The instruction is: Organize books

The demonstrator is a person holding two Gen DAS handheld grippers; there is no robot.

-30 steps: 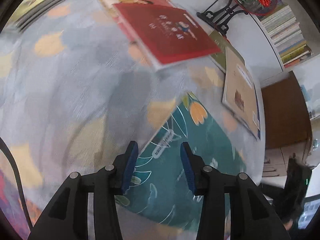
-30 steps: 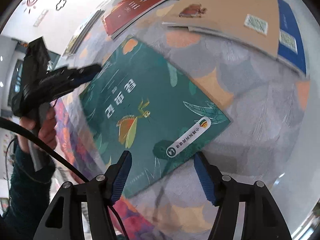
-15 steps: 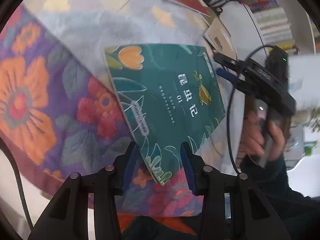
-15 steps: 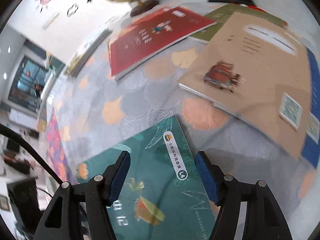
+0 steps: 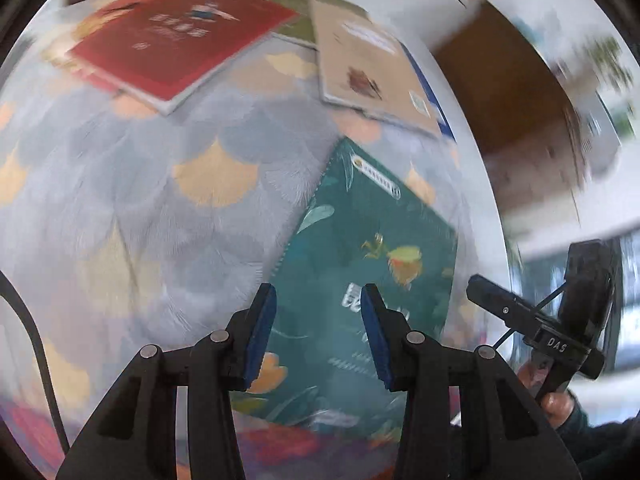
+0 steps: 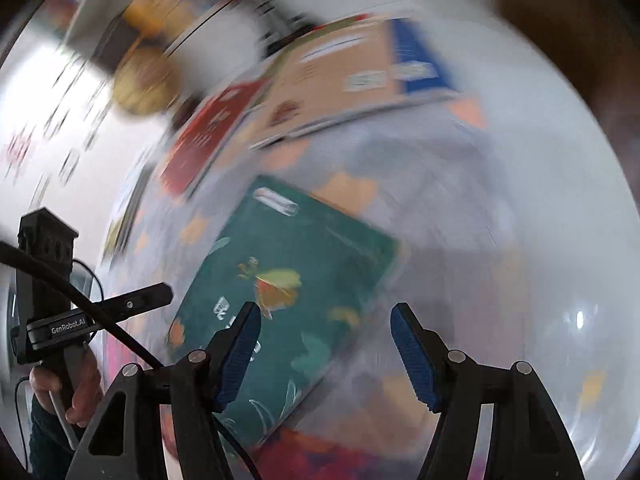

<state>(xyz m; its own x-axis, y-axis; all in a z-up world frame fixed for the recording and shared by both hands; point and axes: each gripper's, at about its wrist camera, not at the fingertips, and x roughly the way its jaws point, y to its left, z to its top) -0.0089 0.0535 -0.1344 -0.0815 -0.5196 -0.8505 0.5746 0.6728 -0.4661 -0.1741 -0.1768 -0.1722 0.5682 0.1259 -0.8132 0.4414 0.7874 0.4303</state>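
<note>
The dark green flat book with an insect picture on its cover point(image 5: 360, 280) lay flat on the table with the grey and orange leaf-patterned cloth point(image 5: 152, 200), near its front edge. The left hand-held gripper point(image 5: 318, 334) hovered above the book's near half, jaws apart, gripping nothing. The right hand-held gripper point(image 6: 326, 356) hung over the book's right edge, jaws wide, also empty. Farther back lay a red flat book point(image 5: 180, 36) and a tan flat book point(image 5: 368, 68), apart from the green one.

Patterned tablecloth point(image 5: 160, 184), globe point(image 6: 140, 88), brown cabinet point(image 5: 516, 92)
</note>
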